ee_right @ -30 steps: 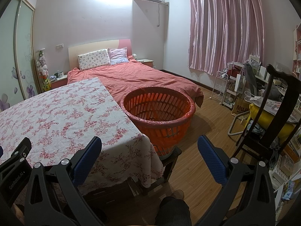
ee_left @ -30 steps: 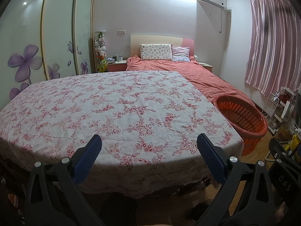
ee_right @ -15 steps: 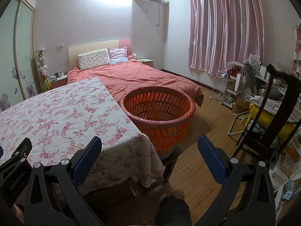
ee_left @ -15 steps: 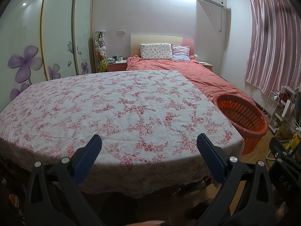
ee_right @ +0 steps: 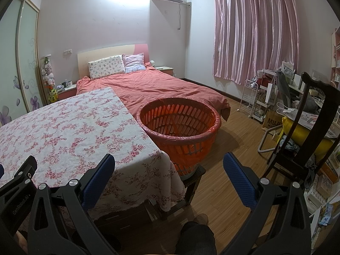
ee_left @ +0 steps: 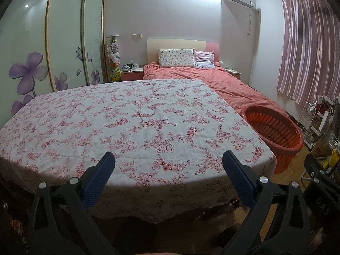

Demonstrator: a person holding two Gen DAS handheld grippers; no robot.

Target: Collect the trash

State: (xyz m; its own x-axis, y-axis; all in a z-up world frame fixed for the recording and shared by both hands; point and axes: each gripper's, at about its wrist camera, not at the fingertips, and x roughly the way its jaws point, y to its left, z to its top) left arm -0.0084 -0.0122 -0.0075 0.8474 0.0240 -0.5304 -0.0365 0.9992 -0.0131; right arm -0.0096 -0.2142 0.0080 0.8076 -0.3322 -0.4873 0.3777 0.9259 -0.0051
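An orange slatted basket (ee_right: pixel 180 123) lined with a thin bag stands on a low stool at the right end of the table; it also shows in the left wrist view (ee_left: pixel 274 127). The table wears a floral tablecloth (ee_left: pixel 127 123) and I see no trash on it. My left gripper (ee_left: pixel 169 163) is open and empty over the table's near edge. My right gripper (ee_right: pixel 169 165) is open and empty, held near the table's right corner, in front of the basket.
A bed with a salmon cover (ee_right: pixel 159 87) lies behind the table. A dark wooden chair (ee_right: pixel 306 131) and cluttered racks (ee_right: pixel 261 97) stand at the right. Wardrobe doors (ee_left: pixel 63 42) line the left wall. Wooden floor (ee_right: pixel 233 148) lies right of the basket.
The left wrist view has risen very slightly, so the table looks a little lower. The right wrist view is nearly unchanged. Both grippers stay open.
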